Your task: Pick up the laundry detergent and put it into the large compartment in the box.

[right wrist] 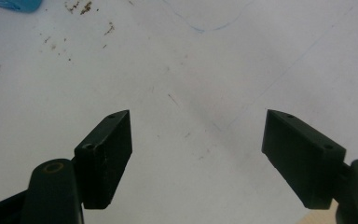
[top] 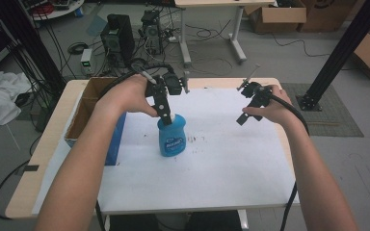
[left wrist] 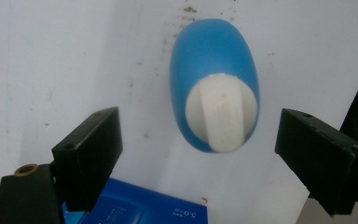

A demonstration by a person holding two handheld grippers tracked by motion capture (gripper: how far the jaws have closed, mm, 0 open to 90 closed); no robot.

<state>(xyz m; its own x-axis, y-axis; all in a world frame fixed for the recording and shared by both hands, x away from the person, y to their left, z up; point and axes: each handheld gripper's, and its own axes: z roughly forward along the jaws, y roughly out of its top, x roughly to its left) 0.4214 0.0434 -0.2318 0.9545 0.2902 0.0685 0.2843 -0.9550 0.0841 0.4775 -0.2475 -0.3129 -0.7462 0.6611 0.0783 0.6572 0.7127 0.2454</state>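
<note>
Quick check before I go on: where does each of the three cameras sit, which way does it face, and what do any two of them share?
High view: above the person's side, facing forward and down on the table; both forearms, left tongs, right tongs.
Left gripper view: rides the left tongs, facing straight down on the blue bottle and its white cap; both jaws apart.
Right gripper view: rides the right tongs, facing bare white sheet; jaws apart.
Shared: high and left gripper views both show the bottle.
</note>
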